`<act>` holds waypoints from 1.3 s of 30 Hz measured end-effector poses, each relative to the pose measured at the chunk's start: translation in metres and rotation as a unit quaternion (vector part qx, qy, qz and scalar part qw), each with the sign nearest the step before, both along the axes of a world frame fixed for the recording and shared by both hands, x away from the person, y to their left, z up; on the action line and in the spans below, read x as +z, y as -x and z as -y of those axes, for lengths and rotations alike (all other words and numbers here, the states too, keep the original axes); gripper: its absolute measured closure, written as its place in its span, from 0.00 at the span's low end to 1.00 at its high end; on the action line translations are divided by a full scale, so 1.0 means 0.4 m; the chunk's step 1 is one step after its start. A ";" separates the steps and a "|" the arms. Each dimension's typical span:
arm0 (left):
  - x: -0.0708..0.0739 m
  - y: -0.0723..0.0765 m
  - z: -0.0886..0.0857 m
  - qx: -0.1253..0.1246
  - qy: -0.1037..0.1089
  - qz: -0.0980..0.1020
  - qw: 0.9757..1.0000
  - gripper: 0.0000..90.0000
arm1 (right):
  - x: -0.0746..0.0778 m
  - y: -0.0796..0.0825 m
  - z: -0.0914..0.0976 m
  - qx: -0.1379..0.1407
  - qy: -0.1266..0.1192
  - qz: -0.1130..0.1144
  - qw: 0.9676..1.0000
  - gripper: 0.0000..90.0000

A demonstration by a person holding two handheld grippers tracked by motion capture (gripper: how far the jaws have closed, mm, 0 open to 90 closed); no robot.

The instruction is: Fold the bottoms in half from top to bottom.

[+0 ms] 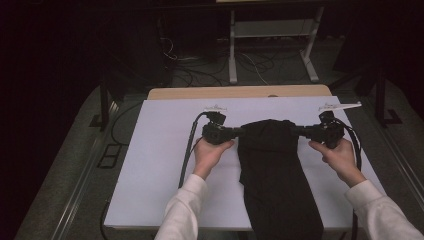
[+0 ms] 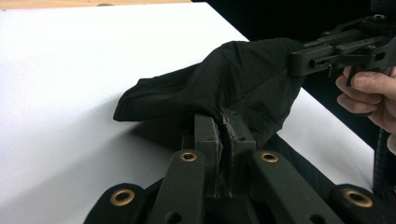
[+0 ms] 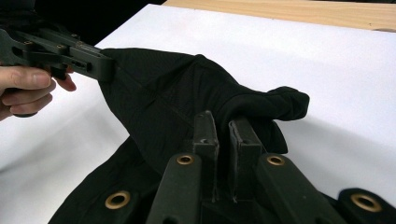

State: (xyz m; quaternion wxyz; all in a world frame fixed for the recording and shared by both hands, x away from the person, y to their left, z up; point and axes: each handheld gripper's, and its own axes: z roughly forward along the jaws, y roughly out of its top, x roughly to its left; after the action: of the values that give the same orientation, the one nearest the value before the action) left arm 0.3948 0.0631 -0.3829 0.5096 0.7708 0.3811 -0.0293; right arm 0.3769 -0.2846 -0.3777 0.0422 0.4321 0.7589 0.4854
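Two grippers are clamped on the far end of a black garment (image 1: 272, 165): the left gripper (image 1: 239, 132) and right gripper (image 1: 296, 131) pinch opposite edges, lifting that end off the white table cover (image 1: 160, 150). The grasp looks done. The rest lies flat toward the person, so folding or spreading is probably still ahead.

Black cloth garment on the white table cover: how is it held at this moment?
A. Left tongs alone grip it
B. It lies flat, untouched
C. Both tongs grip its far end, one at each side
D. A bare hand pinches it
C: the left tongs and right tongs are each clamped on a side of the black cloth garment, its far end raised off the white table cover.
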 end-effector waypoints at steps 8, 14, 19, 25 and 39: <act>0.005 0.032 -0.006 -0.004 0.006 0.002 1.000 0.94 | 0.009 0.029 0.004 0.001 -0.003 0.004 1.000 0.91; 0.004 0.056 -0.006 -0.010 0.012 0.002 1.000 0.94 | 0.010 0.051 0.008 0.003 -0.001 0.003 1.000 0.91; 0.004 0.069 -0.001 -0.013 0.013 -0.001 1.000 0.94 | 0.011 0.067 0.012 0.005 -0.001 0.005 1.000 0.91; 0.006 0.090 0.011 -0.023 0.007 -0.003 1.000 0.94 | 0.008 0.083 0.020 0.006 -0.004 0.002 1.000 0.91; 0.006 0.136 0.033 -0.043 0.010 -0.007 0.999 0.94 | -0.016 0.125 0.041 0.015 -0.012 -0.020 1.000 0.91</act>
State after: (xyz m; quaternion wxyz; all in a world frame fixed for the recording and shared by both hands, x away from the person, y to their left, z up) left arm 0.3405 0.0501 -0.3807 0.5130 0.7813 0.3505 -0.0603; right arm 0.3269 -0.3010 -0.3841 0.0142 0.4309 0.7600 0.4864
